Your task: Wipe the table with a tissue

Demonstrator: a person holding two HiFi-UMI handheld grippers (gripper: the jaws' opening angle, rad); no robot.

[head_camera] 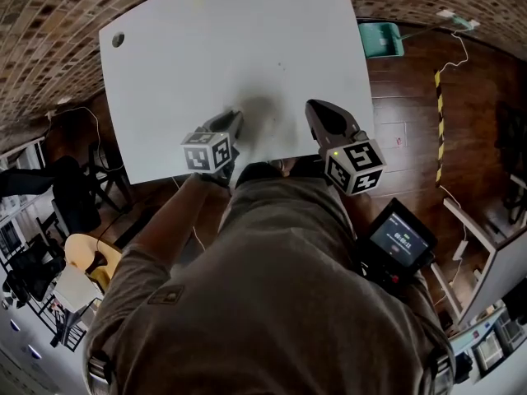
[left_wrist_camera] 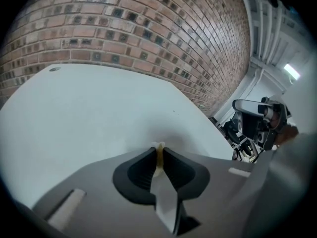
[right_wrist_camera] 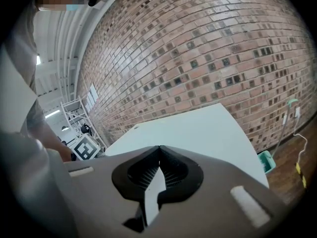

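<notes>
White desk (head_camera: 247,48) before me, brick wall (left_wrist_camera: 148,24) beyond its far side, my right hand-held gripper (head_camera: 319,112) over the near edge, jaws pressed together on nothing, my left hand-held gripper (head_camera: 235,124) near it, clamped on a thin pale sliver of tissue (left_wrist_camera: 159,155)

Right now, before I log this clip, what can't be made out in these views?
Tissue: the left gripper view shows only a pale sliver pinched in the shut jaws, which hide the rest. In the head view the left gripper covers it.
Table, near edge: in the head view, partly behind the person's torso.
Dark dot at the table's far corner: too small to identify.
</notes>
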